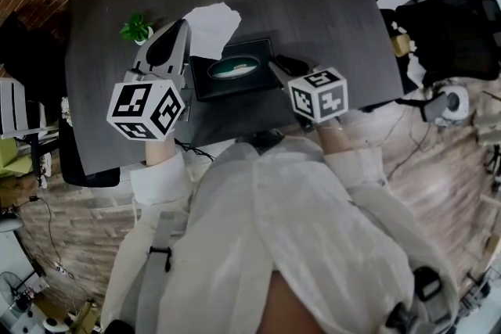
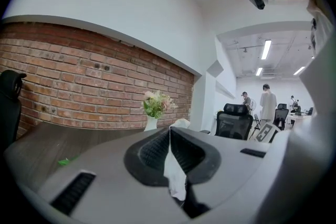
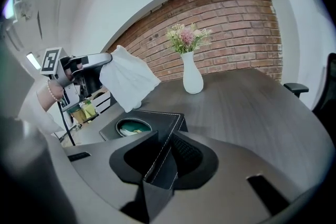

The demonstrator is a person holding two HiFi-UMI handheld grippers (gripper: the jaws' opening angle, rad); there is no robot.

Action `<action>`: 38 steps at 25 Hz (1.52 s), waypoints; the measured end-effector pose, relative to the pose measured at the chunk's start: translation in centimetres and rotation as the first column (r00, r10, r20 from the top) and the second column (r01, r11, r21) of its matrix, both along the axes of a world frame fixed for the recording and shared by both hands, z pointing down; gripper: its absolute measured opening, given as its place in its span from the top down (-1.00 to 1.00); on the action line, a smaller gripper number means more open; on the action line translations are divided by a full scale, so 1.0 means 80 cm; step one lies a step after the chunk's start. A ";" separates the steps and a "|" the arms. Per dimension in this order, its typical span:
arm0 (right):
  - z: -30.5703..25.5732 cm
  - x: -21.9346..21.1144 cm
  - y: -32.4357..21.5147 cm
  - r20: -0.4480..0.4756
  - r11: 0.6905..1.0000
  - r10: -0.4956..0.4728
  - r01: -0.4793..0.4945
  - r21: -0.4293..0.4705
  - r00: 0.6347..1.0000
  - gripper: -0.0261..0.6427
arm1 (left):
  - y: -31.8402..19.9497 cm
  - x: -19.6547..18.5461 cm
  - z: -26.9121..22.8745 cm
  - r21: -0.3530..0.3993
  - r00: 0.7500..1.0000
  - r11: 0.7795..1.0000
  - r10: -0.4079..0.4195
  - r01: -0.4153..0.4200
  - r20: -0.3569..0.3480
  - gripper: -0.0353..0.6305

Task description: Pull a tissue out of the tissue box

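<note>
Above the tissue box (image 1: 252,51), your left gripper (image 1: 185,27) pinches the tissue (image 1: 211,23) tight, while your right gripper (image 3: 168,147), jaws wide, clamps its corner, steadying it.

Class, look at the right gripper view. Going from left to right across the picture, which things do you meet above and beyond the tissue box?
left claw, pinching the tissue → tissue → white vase with flowers → chair armrest
</note>
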State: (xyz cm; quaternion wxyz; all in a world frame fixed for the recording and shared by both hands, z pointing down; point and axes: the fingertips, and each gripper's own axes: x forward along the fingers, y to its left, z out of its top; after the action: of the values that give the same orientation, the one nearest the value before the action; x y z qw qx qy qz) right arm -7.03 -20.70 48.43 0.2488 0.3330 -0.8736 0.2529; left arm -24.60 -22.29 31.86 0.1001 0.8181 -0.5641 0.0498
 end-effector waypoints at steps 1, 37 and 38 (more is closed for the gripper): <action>-0.002 0.000 -0.002 0.002 1.000 0.002 -0.002 0.006 1.000 0.68 | 0.001 0.000 -0.003 0.013 1.000 1.000 -0.002 0.002 -0.008 0.87; -0.221 -0.081 -0.001 0.422 0.959 -0.204 0.094 0.267 0.883 0.85 | 0.073 0.008 -0.038 0.172 0.987 0.983 -0.039 0.066 -0.155 0.87; -0.221 -0.084 0.003 0.428 0.959 -0.214 0.106 0.262 0.878 0.85 | 0.075 0.007 -0.035 0.166 0.987 0.984 -0.043 0.069 -0.154 0.87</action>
State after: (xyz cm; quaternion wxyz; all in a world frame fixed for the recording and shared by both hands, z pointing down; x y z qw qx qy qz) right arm -13.75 -20.42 30.76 0.0187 0.2179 -0.9554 0.1986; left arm -24.06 -16.32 29.02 0.0732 0.8088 -0.5801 -0.0632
